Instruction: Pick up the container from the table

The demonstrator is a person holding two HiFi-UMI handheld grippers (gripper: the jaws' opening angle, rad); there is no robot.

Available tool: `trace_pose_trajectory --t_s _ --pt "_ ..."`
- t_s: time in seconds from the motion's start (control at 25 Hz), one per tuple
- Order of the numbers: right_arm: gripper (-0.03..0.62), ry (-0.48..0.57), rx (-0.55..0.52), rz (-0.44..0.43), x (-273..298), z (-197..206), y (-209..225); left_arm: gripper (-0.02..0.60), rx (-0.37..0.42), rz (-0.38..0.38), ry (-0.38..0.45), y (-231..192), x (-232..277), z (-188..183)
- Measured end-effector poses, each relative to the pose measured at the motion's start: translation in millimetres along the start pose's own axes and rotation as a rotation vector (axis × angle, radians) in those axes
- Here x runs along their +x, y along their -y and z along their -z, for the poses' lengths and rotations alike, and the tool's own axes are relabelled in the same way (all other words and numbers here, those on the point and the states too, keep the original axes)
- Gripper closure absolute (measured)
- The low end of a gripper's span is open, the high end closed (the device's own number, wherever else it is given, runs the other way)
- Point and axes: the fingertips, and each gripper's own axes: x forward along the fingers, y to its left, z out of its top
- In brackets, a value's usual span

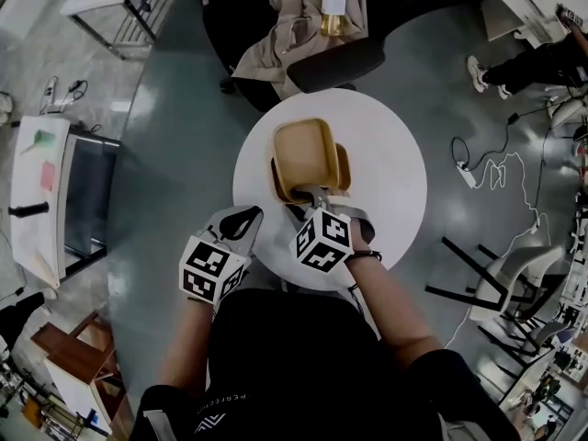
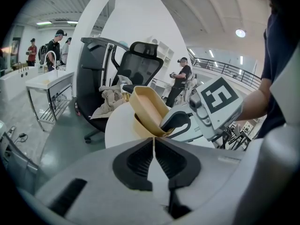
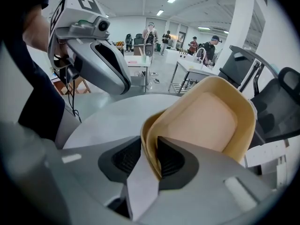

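A tan plastic container (image 1: 308, 154) sits on the round white table (image 1: 390, 168), tipped up on its near side. It looks like two nested shells. My right gripper (image 1: 317, 196) is shut on its near rim; in the right gripper view the rim (image 3: 151, 146) runs down between the two dark pads and the container (image 3: 201, 121) leans away to the right. My left gripper (image 1: 246, 217) hovers at the table's near-left edge, shut and holding nothing. In the left gripper view its jaws (image 2: 153, 142) meet, with the container (image 2: 147, 109) and the right gripper (image 2: 187, 123) just beyond.
A black office chair (image 1: 340, 62) draped with beige cloth (image 1: 285, 35) and carrying a bottle (image 1: 333, 3) stands behind the table. There is a black-framed chair (image 1: 487, 283) at the right, a white cable (image 1: 487, 168) on the floor, and a shelf unit (image 1: 55, 200) at the left. People stand in the distance.
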Motion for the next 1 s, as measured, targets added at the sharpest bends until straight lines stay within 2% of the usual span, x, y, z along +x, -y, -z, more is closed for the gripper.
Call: trace_pose_trajectory --t_s 0.28,1.0 --pt "0.537 0.019 -0.008 -0.011 -1.5 -5.7 -2.8 0.575 -0.018 -0.022 0.007 -2.0 -6.5 3.9" --pt "0.569 0.141 0.032 0.062 -39.5 -19.5 -2.1 0.583 0.014 -0.077 0.062 16.8 -20.9 -5.5"
